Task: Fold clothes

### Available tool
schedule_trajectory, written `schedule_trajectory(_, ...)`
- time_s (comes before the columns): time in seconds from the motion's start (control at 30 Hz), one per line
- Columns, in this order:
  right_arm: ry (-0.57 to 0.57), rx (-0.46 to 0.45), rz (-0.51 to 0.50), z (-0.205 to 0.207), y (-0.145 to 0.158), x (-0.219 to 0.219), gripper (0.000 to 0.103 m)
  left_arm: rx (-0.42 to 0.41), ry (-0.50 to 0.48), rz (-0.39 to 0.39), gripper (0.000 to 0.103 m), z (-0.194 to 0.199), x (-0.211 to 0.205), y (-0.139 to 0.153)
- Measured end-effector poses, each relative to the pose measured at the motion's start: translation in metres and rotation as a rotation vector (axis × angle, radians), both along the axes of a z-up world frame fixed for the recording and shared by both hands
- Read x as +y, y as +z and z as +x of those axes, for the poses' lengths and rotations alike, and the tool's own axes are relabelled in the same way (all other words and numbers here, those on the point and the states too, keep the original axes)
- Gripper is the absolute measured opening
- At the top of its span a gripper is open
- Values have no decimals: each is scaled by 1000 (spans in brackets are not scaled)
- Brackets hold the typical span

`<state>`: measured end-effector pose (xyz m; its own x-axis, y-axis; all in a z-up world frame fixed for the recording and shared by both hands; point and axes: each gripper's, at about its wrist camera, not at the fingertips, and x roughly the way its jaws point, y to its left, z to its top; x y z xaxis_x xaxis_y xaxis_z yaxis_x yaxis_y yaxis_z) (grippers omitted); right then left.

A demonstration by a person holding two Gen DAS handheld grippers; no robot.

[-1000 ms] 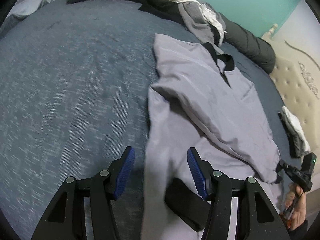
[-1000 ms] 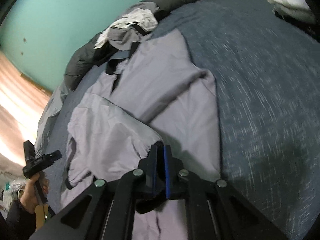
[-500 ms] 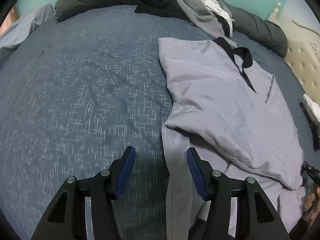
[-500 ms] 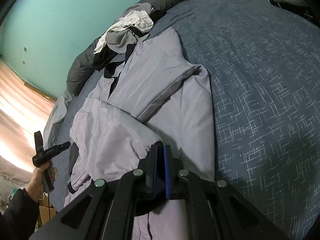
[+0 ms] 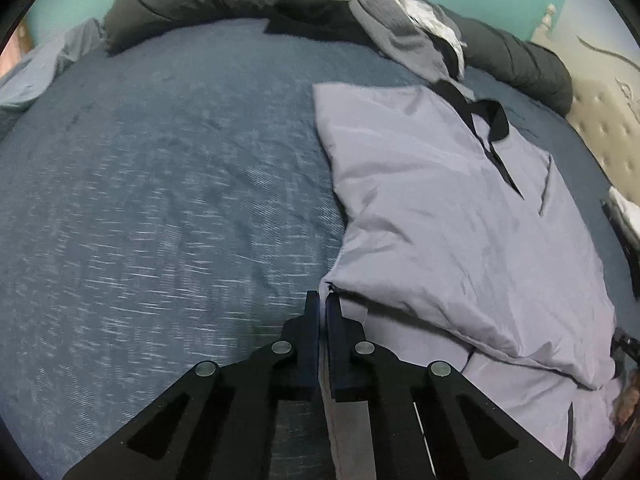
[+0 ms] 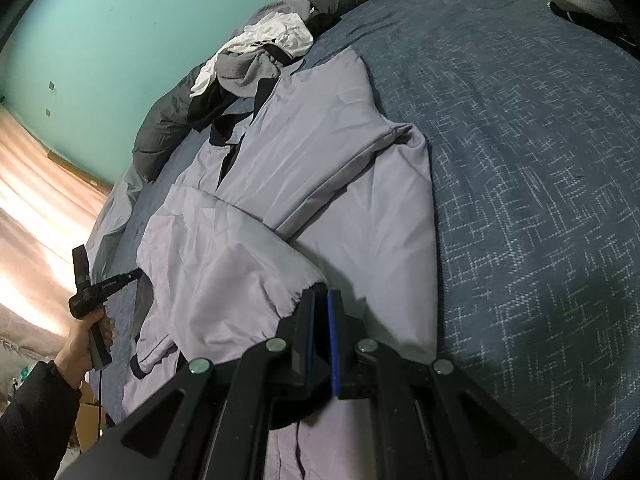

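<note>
Bed [image 5: 160,200] first: dark blue textured cover, soft under load, so anything pressed into it sinks and the fingers have to scoop rather than slide.

Jacket [image 5: 460,220] is the work item: light grey, thin shell fabric with a black collar, spread flat across the middle of the bed, both sleeves already crossed over the chest. Judging by the sheen and the loose creasing it's light, floppy and a bit slick, so it won't hold a crease on its own and will likely slip in a shallow pinch. Best holds look like seams, hem and cuffs, where layers stack up.

Clothes pile [image 6: 260,52] sits beyond the collar against a dark rolled duvet [image 5: 192,0], not in play yet.

Left gripper [image 5: 323,300]: fingers have just been closing and are now pressed together on the jacket's side edge, at the outer corner of the folded-over sleeve, thin fabric between the pads.

Right gripper [image 6: 320,300]: fingers pressed together, pinching the gathered elastic cuff [image 6: 296,292] of the other sleeve. Solid bite there.

Lift both slow and even, or the slack middle drags and undoes the sleeves.
</note>
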<state>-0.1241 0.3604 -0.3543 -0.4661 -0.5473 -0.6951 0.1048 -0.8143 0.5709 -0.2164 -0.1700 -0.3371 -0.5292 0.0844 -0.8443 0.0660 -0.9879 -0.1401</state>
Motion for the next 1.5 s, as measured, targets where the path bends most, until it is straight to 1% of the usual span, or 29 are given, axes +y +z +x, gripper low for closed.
schedule_trajectory(0.03,4,-1,4,0,1,0,6,11,9,1,3,3,-3,3)
schedule_trajectory(0.1,10,-6,18,1,2,-1,6,8,14,12,3,4,-7,2)
schedule_trajectory(0.27,22,-36,56,0,-3,-4,6,-6,61,113,3,2,-22,-7)
schedule_trajectory(0.4,12,-50,58,0,-6,-1,6,-21,70,152,3,4,-24,-10)
schedule_trajectory(0.47,11,-37,65,1,-2,-1,6,-28,59,129,5,4,-20,-9)
schedule_trajectory(0.53,-3,-20,67,3,4,1,9,-20,60,126,7,7,-19,-5)
schedule_trajectory(0.57,-10,-13,66,4,7,2,9,-17,73,118,11,10,-21,-1)
schedule_trajectory(0.6,-11,-7,64,5,10,2,9,-13,85,110,19,13,-22,4)
schedule_trajectory(0.67,-27,24,81,8,19,3,9,9,102,86,22,19,-23,15)
schedule_trajectory(0.73,-35,55,107,10,29,1,10,38,94,64,23,25,-20,29)
schedule_trajectory(0.77,-40,72,117,11,33,0,10,43,77,54,25,26,-16,34)
schedule_trajectory(0.83,-35,103,86,12,39,-4,11,50,37,35,25,23,-6,41)
schedule_trajectory(0.87,-17,108,65,12,40,-10,11,53,15,24,25,21,0,44)
schedule_trajectory(0.93,34,106,73,11,37,-26,11,51,-28,37,25,10,13,44)
schedule_trajectory(1.0,105,85,127,10,26,-48,11,38,-56,54,25,0,26,38)
schedule_trajectory(1.07,137,31,169,10,10,-59,11,21,-60,61,25,-4,33,30)
schedule_trajectory(1.13,148,-11,211,11,-3,-63,11,-14,-47,76,25,-11,33,17)
schedule_trajectory(1.2,159,-19,232,11,-5,-64,11,-52,-21,98,25,-9,27,3)
schedule_trajectory(1.3,174,-30,247,9,-5,-63,11,-108,17,130,25,-7,18,-18)
schedule_trajectory(1.37,172,-46,228,7,-6,-60,11,-114,7,134,25,-4,17,-23)
schedule_trajectory(1.43,158,-45,195,7,-3,-55,11,-101,16,146,25,-3,14,-17)
schedule_trajectory(1.5,130,-3,179,9,8,-48,11,-69,30,145,25,-2,12,-6)
